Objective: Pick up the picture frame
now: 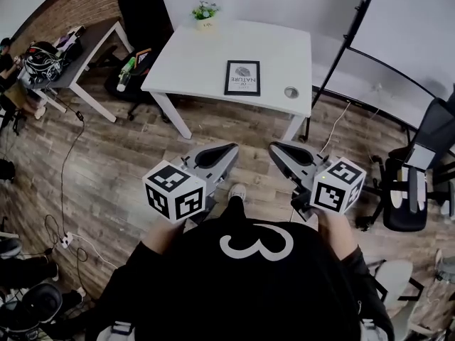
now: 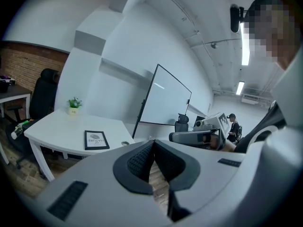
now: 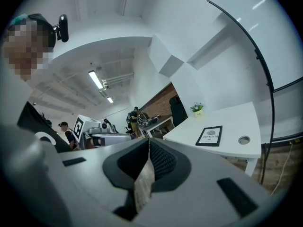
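A black picture frame (image 1: 242, 77) with a white print lies flat on the white table (image 1: 206, 59), near its right half. It also shows in the left gripper view as the frame (image 2: 96, 139) and in the right gripper view as the frame (image 3: 209, 135). My left gripper (image 1: 232, 150) and right gripper (image 1: 274, 148) hang over the wooden floor, well short of the table's near edge, side by side. Both are shut with nothing between the jaws. In the left gripper view the left gripper (image 2: 153, 143) points towards the table; the right gripper (image 3: 148, 142) does the same.
A small potted plant (image 1: 205, 14) stands at the table's far edge, and a round cable hole (image 1: 291, 91) is right of the frame. A whiteboard stand (image 1: 370, 55) is at the right, office chairs (image 1: 416, 183) further right, a cluttered desk (image 1: 60, 55) at left.
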Action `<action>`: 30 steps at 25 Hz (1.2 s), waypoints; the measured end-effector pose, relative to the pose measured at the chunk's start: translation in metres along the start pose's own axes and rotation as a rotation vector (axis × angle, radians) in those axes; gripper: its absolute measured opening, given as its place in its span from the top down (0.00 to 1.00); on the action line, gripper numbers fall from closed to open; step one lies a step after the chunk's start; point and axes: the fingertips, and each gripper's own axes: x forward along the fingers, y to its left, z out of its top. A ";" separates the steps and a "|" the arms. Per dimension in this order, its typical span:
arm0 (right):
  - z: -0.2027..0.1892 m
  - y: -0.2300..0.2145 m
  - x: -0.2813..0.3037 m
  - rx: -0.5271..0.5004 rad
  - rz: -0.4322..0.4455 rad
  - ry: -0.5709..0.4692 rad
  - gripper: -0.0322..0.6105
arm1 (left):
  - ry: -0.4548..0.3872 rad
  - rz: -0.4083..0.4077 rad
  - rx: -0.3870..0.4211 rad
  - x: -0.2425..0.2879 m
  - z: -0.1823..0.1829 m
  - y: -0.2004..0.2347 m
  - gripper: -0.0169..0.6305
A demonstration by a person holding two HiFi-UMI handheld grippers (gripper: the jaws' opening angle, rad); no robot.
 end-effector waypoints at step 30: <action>0.093 -0.189 0.158 0.101 -0.199 -0.035 0.91 | 0.078 -0.151 -0.041 0.141 0.091 0.225 0.95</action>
